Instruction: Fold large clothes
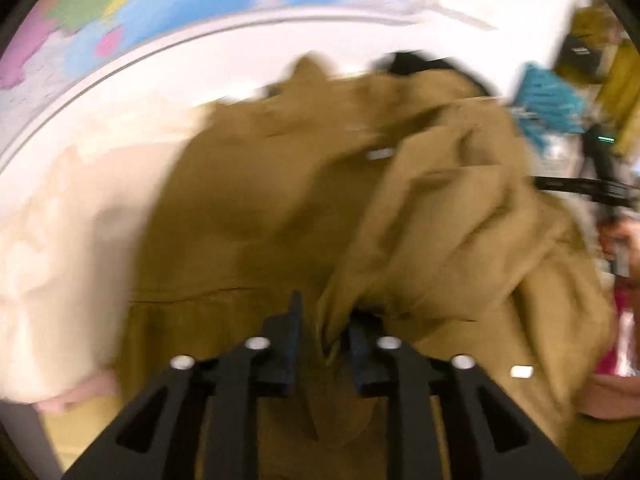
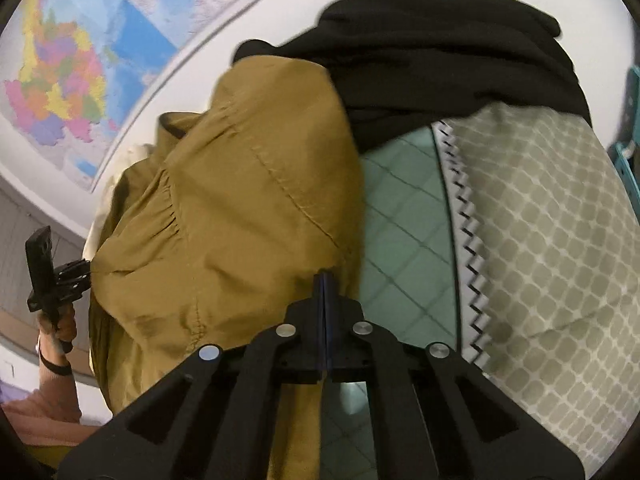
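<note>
The mustard-brown garment (image 1: 280,200) is lying bunched on the counter (image 1: 132,112), and a fold of it is being carried across: the left tongs (image 1: 324,344) are pinching a gathered edge of the cloth between their blue pads, jaws narrowed onto it. In the right wrist view the right tongs (image 2: 325,300) are pressed fully together at the hem of the same garment (image 2: 224,200); whether they are actually trapping cloth I cannot tell, since the tips sit right at the fabric's border.

By my judgement the work is mid-fold, with a sleeve or side panel being drawn over the body. The next move is calling for the lifted edge to be laid flat and lined up, then smoothed.

Crowding the work are a black garment (image 2: 440,60) touching the mustard one, a checked grey cloth (image 2: 552,220) beside a green gridded mat (image 2: 400,216), and a cream garment (image 1: 60,240) on the left. A wall map (image 2: 68,80) is hanging behind. The black garment could get caught under the fold.
</note>
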